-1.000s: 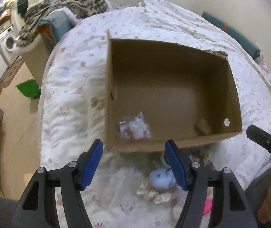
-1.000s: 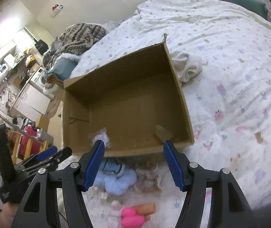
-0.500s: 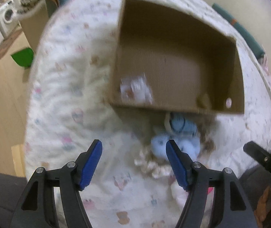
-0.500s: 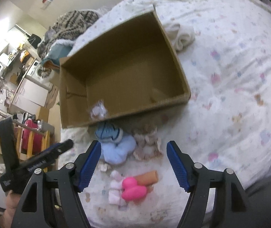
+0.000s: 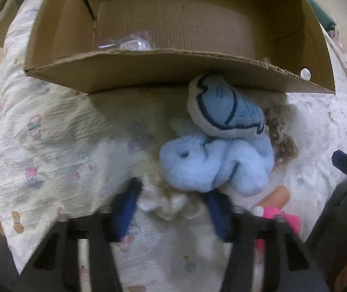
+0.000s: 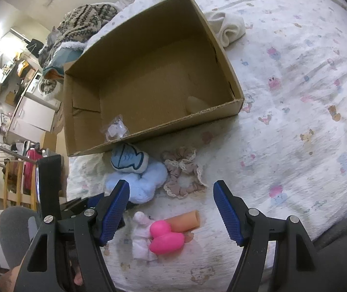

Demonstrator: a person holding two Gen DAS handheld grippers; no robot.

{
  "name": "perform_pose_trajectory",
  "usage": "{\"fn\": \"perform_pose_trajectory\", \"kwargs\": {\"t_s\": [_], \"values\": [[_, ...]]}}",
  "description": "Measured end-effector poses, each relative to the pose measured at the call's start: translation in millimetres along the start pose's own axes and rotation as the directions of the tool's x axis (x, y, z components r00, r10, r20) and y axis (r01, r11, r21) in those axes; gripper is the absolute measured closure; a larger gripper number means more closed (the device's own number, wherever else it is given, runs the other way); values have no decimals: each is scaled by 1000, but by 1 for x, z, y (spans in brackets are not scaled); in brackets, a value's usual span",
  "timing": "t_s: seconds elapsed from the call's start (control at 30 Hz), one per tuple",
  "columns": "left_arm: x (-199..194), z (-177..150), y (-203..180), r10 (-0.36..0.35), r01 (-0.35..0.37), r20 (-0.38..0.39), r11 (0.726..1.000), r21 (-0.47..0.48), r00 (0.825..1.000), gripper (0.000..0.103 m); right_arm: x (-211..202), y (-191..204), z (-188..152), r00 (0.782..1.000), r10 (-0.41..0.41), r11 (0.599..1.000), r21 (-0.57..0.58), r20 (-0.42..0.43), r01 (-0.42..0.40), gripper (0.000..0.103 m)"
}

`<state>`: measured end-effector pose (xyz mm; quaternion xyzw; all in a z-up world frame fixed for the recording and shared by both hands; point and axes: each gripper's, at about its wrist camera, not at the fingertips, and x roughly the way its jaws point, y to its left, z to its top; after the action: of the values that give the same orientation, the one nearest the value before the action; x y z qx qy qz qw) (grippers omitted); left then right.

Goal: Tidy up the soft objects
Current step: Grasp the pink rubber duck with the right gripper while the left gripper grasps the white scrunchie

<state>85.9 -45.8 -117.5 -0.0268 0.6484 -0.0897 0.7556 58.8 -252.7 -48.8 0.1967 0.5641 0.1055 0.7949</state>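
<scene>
Left gripper (image 5: 171,206) dropped from above the cardboard box (image 5: 173,73) onto the toy pile, jaws just closing around a cream fluffy scrunchie (image 5: 171,206), likely the next pickup; contact unclear from blur. Right gripper (image 6: 171,209) hovers spread, empty.

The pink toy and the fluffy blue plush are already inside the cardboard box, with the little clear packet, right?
Not quite. Only the clear packet is inside the cardboard box. The right wrist view shows the pink toy and the fluffy blue plush lying on the bedspread in front of the box, outside it.
</scene>
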Motion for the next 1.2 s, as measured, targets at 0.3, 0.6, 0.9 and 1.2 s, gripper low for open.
{"fn": "perform_pose_trajectory", "kwargs": {"t_s": [0.3,0.6,0.9,1.2], "values": [[-5,-7,11,-40,40,-21,999,-20,999,89,42,-1,-21,961,42,999,28,-275,-35,27],[-39,-33,31,-39,42,37,996,-83,999,90,59,10,-35,930,-3,999,-42,-367,-13,60],[-71,-39,50,13,2,122,992,-123,992,90,37,24,-34,966,-12,994,-112,-257,-17,61],[-80,-32,52,60,-31,190,988,-152,980,90,0,32,-22,997,51,990,-125,-58,-58,63]]}}
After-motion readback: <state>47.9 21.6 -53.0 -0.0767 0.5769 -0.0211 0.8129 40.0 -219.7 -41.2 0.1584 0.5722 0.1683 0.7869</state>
